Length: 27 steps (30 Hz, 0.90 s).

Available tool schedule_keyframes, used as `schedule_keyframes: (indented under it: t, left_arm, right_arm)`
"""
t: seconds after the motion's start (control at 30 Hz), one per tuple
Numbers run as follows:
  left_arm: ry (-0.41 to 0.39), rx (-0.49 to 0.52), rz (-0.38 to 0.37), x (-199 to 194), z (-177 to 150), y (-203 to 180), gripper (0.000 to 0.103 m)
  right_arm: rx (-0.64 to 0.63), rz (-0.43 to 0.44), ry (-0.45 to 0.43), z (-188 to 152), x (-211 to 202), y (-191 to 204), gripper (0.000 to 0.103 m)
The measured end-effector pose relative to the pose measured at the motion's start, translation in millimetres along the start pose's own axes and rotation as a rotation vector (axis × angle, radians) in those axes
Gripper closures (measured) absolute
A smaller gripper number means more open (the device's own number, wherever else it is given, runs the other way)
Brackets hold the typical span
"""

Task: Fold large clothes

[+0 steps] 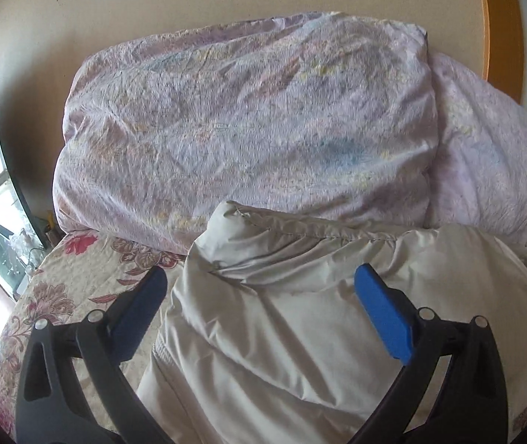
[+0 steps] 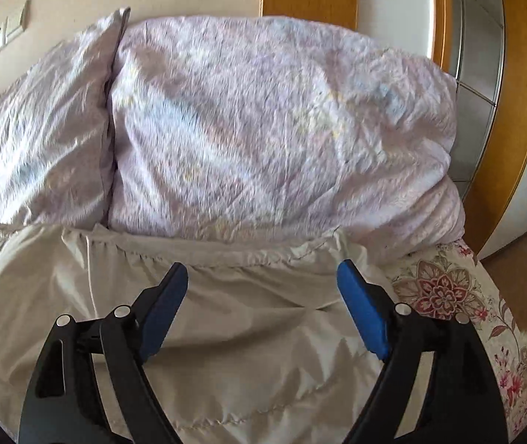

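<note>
Here we see a pale beige, padded, slippery-looking jacket lying folded on a floral quilted bedspread, its gathered hem against a bulky lilac crinkled duvet. Our left gripper and right gripper hover above it, jaws spread wide, holding nothing. We judge the puffy fabric may spring open or slide off its fold, unpinned.

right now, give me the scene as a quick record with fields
garment: puffy beige quilted jacket, lying on the bed
surface: floral cream-and-red bedspread
behind garment: bulky pale lilac printed duvet, piled against the wall
left claw: open above the jacket, holding nothing
right claw: open above the jacket, holding nothing
</note>
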<state>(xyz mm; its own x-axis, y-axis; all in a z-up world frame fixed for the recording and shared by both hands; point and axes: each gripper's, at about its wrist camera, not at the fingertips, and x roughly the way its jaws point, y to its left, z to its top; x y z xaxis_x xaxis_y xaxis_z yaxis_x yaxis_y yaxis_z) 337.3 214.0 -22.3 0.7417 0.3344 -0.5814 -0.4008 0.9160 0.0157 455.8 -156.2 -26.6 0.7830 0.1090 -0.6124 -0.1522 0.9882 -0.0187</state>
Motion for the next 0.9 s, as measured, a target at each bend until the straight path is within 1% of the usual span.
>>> schedule_keyframes:
  t: [0.13, 0.2, 0.27, 0.33, 0.4, 0.57, 0.9]
  left_arm:
    - [0.032, 0.026, 0.1, 27.0, -2.7, -6.4, 0.002]
    - [0.06, 0.027, 0.14, 40.8, -6.7, -6.4, 0.002]
    - [0.113, -0.013, 0.139, 56.6, -11.3, -0.4, 0.002]
    - [0.154, -0.071, 0.126, 70.4, -14.8, 7.8, 0.002]
    - [0.173, -0.1, 0.121, 79.8, -18.3, 11.4, 0.002]
    - [0.174, -0.084, 0.147, 94.1, -24.7, 5.5, 0.002]
    - [0.24, -0.089, 0.131, 115.3, -28.3, 6.4, 0.002]
  right_arm:
    - [-0.042, -0.053, 0.054, -17.1, 28.3, 13.7, 0.019]
    - [-0.037, -0.08, 0.101, -26.1, 44.3, 14.1, 0.018]
    - [-0.004, -0.083, 0.158, -37.6, 60.6, 10.6, 0.015]
    - [0.022, -0.084, 0.15, -42.1, 64.5, 8.3, 0.012]
    - [0.021, -0.095, 0.149, -44.7, 67.6, 10.0, 0.011]
    - [0.031, -0.082, 0.172, -47.5, 79.4, 9.5, 0.008]
    - [0.034, -0.067, 0.216, -49.2, 99.6, 3.6, 0.005]
